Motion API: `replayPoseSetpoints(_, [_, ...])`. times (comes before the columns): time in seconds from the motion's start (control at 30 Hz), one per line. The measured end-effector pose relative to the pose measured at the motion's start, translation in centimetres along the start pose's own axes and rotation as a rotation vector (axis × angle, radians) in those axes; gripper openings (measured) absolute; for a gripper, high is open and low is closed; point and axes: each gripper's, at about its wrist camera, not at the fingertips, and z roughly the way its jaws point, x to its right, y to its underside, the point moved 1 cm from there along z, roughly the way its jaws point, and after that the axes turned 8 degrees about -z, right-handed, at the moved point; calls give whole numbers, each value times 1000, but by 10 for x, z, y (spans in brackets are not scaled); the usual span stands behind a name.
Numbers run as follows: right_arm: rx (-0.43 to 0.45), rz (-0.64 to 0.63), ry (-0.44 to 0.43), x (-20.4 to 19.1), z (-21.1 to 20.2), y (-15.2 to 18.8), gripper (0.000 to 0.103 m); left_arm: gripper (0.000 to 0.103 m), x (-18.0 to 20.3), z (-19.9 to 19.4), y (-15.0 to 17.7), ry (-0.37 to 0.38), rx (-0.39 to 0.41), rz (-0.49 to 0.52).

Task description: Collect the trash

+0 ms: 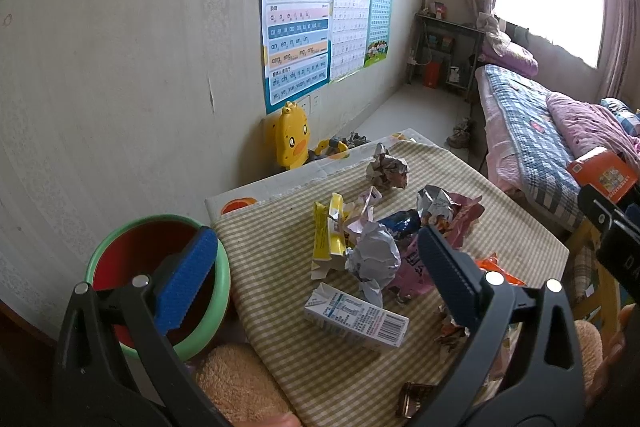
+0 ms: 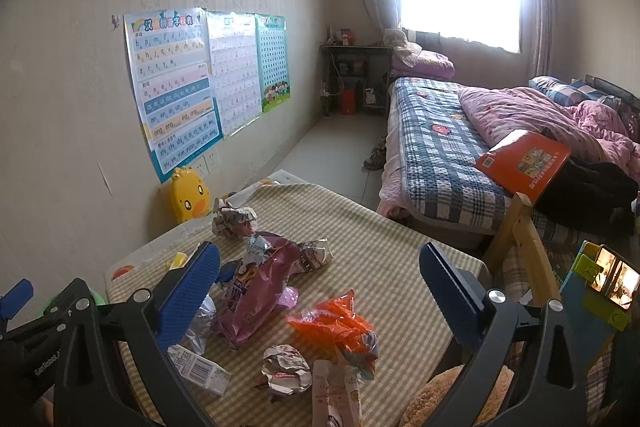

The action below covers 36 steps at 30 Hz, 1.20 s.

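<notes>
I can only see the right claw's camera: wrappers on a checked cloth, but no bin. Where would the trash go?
Observer: The left claw's camera shows a green-rimmed tub, red inside, standing just off the left edge of the cloth.
Operator: Is the other claw holding something?
Observer: No. The left claw is open, with nothing between its fingers.
Operator: What lies in front of it?
Observer: A flattened yellow carton; your view catches only a yellow corner of it.
</notes>
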Motion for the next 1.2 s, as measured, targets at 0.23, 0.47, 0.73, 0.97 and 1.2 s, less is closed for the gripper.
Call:
replayPoseSetpoints(0.23, [-2, -1, 0, 0, 0, 0, 95, 98, -1, 0, 0, 0, 0, -1])
replayPoseSetpoints(0.47, [-13, -3, -4, 1, 5, 6, 95, 98, 0, 5, 3, -3, -9, 2])
replayPoseSetpoints(0.73, [-267, -36, 7, 10, 70, 50, 95, 98, 4, 5, 2, -20, -16, 21])
replayPoseSetpoints(0.97, [-500, -53, 9, 17, 119, 109, 95, 98, 6, 3, 1, -27, -18, 29])
replayPoseSetpoints(1.2, [-617, -46, -75, 12, 135, 128, 95, 98, 3, 6, 2, -19, -36, 22])
